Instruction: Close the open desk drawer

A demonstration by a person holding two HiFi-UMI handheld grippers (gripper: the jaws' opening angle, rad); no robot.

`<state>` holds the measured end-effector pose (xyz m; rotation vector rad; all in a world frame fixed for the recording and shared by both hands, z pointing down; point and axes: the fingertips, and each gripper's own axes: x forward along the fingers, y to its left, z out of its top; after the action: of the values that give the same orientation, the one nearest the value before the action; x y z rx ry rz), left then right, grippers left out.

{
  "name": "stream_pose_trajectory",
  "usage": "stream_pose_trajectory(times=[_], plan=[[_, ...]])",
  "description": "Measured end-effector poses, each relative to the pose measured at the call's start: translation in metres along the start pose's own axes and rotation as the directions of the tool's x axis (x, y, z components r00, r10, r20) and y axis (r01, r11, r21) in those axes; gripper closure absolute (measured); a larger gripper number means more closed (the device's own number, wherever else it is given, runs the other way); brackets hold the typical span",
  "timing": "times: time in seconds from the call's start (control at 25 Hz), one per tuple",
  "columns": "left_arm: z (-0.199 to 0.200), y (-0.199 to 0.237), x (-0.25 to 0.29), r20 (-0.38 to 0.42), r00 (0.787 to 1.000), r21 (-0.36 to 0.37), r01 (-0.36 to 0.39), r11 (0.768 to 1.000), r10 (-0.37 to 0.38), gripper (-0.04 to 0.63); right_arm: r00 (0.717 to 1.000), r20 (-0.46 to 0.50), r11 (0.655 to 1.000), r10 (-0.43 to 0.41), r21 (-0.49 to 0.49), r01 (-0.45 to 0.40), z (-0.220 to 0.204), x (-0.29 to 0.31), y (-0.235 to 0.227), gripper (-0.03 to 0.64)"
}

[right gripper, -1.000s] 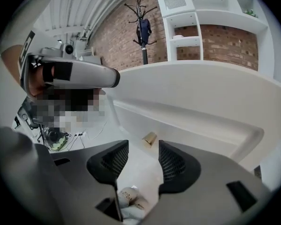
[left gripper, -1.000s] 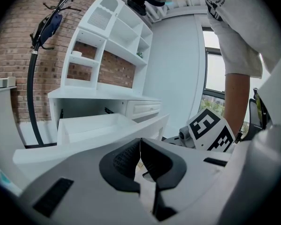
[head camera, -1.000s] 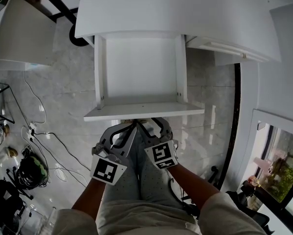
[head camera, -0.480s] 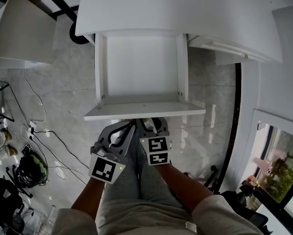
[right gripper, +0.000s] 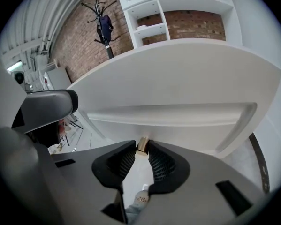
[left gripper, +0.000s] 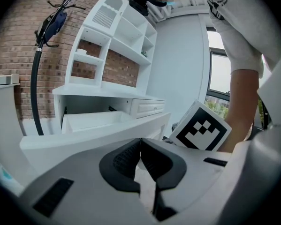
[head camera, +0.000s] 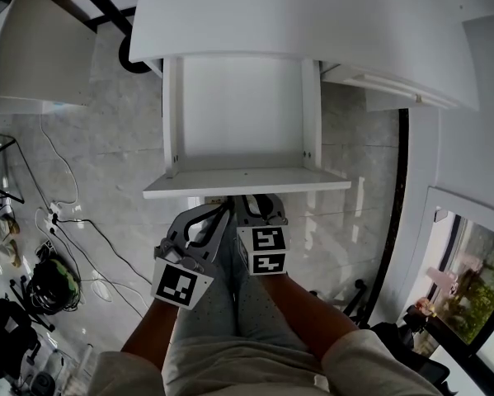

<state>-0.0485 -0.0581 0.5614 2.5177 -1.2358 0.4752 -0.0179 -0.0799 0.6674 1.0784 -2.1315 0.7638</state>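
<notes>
The drawer stands pulled well out from under the white desk, its inside bare and its front panel toward the person. The right gripper has its jaws nearly together, pinching the small brass knob on that front with the tips only. The left gripper has its 2 jaws pressed together on nothing and sits just beside the right one, below the drawer front. The main risk is probably the shallow hold: a push angled up or sideways could let the tips slide off the knob. A push off the drawer's line may also skew it on its side rails and jam it. A hard shove would likely slam it, and the idle left gripper might be caught near the closing front.
</notes>
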Motion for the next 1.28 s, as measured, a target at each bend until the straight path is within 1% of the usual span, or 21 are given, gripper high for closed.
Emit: stream_pose_trajectory(times=[0.2,0.52,0.76,1.08,1.28], plan=[[0.002,0.010,0.006,0.008,1.000,-0.012,-0.007,1.000,0.007,0.578,1.000,0.009,1.000,-0.007,0.001,0.007,0.015,0.011,-0.004,0.512],[0.014,0.036,0.024,0.045,0.998,-0.018,-0.031,0.999,0.032,0.577,1.000,0.019,1.000,-0.013,-0.012,0.013,0.031,0.022,-0.010,0.513],[0.021,0.044,0.033,0.053,0.998,-0.021,-0.024,0.999,0.025,0.578,1.000,0.017,1.000,-0.018,-0.015,0.018,0.038,0.026,-0.011,0.512],[0.018,0.052,0.046,0.053,0.998,-0.036,-0.019,0.999,0.021,0.578,0.999,0.036,0.999,-0.021,-0.024,0.021,0.049,0.034,-0.016,0.512],[0.020,0.065,0.050,0.075,0.996,-0.053,-0.043,0.998,0.046,0.577,0.998,0.049,0.999,-0.027,-0.026,0.028,0.060,0.042,-0.018,0.512]])
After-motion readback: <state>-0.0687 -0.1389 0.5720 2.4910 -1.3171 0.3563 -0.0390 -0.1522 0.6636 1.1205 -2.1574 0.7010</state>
